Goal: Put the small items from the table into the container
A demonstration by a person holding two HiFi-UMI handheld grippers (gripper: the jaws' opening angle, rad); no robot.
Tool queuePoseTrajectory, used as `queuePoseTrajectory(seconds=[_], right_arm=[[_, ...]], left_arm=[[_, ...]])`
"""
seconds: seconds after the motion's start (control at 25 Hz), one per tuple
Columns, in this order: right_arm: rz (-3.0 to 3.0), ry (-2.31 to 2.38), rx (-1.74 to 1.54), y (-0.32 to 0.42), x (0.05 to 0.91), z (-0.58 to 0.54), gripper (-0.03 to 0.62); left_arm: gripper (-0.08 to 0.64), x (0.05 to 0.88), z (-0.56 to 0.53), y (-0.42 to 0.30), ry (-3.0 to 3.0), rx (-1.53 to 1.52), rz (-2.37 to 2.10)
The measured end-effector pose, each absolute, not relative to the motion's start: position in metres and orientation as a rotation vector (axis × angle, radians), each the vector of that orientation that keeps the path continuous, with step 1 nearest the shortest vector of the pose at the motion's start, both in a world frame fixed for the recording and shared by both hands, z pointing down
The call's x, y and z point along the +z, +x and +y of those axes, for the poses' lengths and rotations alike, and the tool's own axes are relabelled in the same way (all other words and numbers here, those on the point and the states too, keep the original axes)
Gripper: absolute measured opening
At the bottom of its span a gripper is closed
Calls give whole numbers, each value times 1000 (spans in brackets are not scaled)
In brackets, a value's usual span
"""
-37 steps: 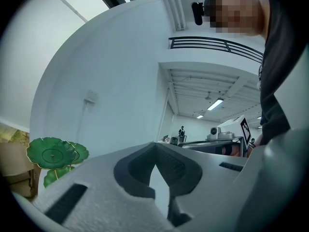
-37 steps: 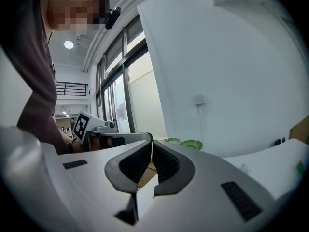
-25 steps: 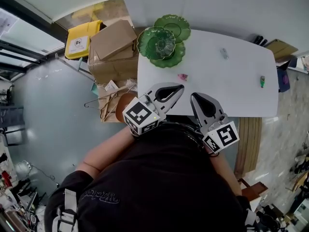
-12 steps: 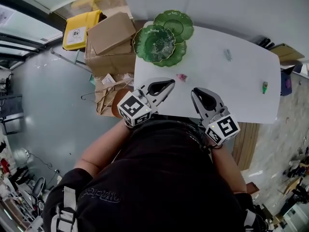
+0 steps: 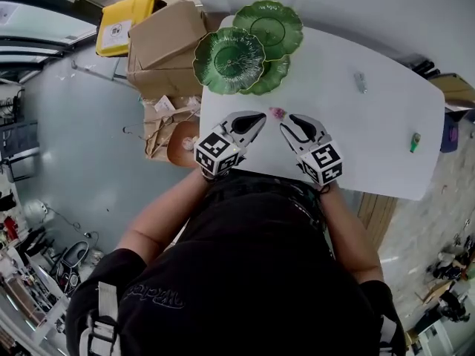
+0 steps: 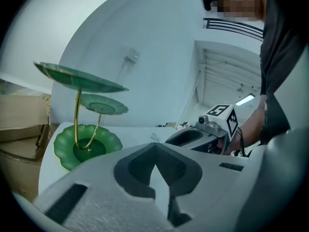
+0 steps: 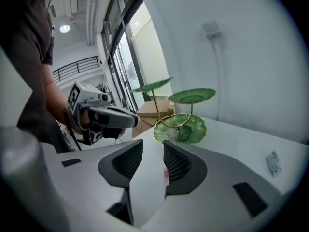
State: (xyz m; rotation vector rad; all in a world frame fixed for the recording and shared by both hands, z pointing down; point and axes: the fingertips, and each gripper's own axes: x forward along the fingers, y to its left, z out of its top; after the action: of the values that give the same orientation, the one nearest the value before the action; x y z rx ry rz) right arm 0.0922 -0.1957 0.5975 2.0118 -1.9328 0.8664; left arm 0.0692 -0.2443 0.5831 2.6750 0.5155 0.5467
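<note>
Lying on the white desk (image 5: 356,139) near its front edge, the small pink item (image 5: 277,113) is the piece now in play: it sits on the bare surface between the tips of the two claws, with neither one gripping it. Compared with a second ago, both claws are lower and farther out over the desk rather than hanging at its near edge in front of the person's torso, so they now flank the pink item closely. The right claw (image 5: 288,124) shows the bigger change: its jaws, pressed together a moment ago, are opening, and in the right gripper view the pink item (image 7: 166,174) shows through the gap just ahead of the right claw (image 7: 153,146), close to one pad but not pinched. The left claw (image 5: 260,116) has its jaws together and carries nothing, as the left gripper view confirms (image 6: 155,151). This reads as the setup for a first pickup by the right claw, which probably only needs to slide forward and close. The green three-tier dish stand (image 5: 228,60), which I take for the container, stands at the desk's far left corner with its dishes looking bare, well within reach of the pink item. A small grey item (image 5: 361,82) and a small green item (image 5: 415,142) lie well apart on the right half of the desk, so the task is barely begun. Beyond the desk's left edge are a cardboard box (image 5: 163,47) and a yellow bag (image 5: 122,24).
</note>
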Motion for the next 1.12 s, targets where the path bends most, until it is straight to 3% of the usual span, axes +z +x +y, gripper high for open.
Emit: queuePoseTrajectory(seconds=[0.28, 0.64, 1.12], right_arm=[[-1823, 1784, 954, 109, 695, -195, 158], [-1757, 1617, 1037, 108, 754, -194, 164], [-1752, 1759, 1008, 95, 714, -192, 156]], left_arm=[[6, 641, -234, 81, 2653, 722, 462], [6, 658, -232, 81, 2624, 773, 366], [6, 604, -232, 50, 2667, 654, 418]])
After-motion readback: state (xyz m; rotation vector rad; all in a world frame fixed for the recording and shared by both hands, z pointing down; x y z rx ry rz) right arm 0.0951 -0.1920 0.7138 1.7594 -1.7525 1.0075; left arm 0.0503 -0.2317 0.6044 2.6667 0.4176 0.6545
